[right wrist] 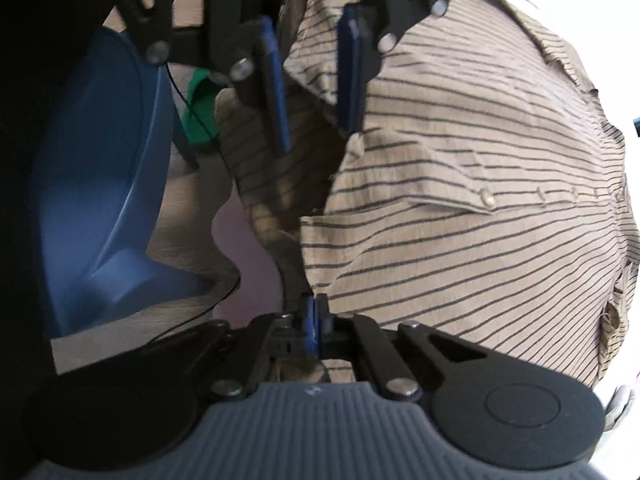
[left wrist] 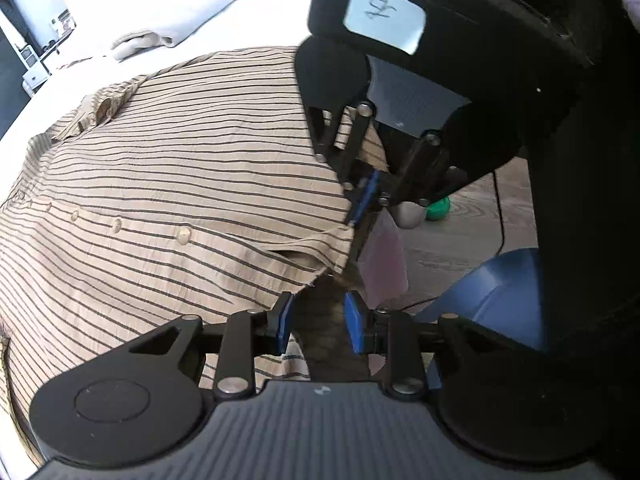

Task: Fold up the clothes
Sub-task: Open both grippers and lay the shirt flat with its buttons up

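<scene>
**Both grippers at the hem of the striped shirt**

The striped shirt (left wrist: 168,168) lies spread, button placket up, on a white-covered surface (left wrist: 280,12). Its hem reaches the near edge of that surface and hangs over it. The collar end points toward the far edge, where folded white cloth (left wrist: 160,12) lies, apart from the shirt.

Left gripper (left wrist: 318,328): the jaws stand partly open, with a clear gap between the blue pads (left wrist: 284,326). The left pad sits at the hem edge of the shirt. In the right wrist view, this gripper (right wrist: 312,76) straddles a hanging flap of the striped fabric. The pads do not press on it.

Right gripper (right wrist: 314,328): the jaws are closed, blue pads together. A strip of the shirt's hem runs down into them, so the fabric is pinched at the pad tips. In the left wrist view, this gripper (left wrist: 366,196) sits at the hem corner at the near edge of the surface. Its body blocks much of that view.

Beyond the near edge of the surface, a wood-grain floor (left wrist: 460,232) is visible. On the floor stand a blue plastic tub (left wrist: 500,280) and a small green object (left wrist: 438,208). A black cable (left wrist: 498,208) runs across the floor.
</scene>
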A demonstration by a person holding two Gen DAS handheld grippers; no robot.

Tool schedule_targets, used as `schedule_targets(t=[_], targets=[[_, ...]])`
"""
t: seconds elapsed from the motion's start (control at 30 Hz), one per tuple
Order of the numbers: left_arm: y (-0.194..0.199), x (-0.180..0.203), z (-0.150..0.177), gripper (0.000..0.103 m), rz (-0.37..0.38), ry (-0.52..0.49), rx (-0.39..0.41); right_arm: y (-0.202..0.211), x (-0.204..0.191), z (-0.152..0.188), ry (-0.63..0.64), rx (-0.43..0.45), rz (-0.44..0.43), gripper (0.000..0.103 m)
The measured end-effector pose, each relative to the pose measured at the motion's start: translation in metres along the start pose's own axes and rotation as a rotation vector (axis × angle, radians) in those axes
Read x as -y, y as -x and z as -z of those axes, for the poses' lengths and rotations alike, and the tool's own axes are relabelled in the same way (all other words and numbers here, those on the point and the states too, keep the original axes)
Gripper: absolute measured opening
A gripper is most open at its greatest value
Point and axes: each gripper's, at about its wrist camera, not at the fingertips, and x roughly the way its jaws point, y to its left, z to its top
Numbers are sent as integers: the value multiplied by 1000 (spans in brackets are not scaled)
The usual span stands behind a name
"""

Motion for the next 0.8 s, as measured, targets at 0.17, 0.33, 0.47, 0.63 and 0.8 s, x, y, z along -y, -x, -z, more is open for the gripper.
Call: schedule_targets(t=[0.17,0.33,0.47,0.63,0.8], targets=[[4,-9,-1,26,-29,52,23,3,1,1,-38,-10,-142,2],[12,-26,-6,27,-32,155,58,18,17,3,-102,56,-56,10],[21,-42,-12,27,-49,224,95,35,56,10,-277,126,12,26],[24,-69,-24,41,-95,330,117,40,103,28,-504,115,95,30],[17,-100,-40,41,-134,446,104,17,165,53,-819,14,148,32]])
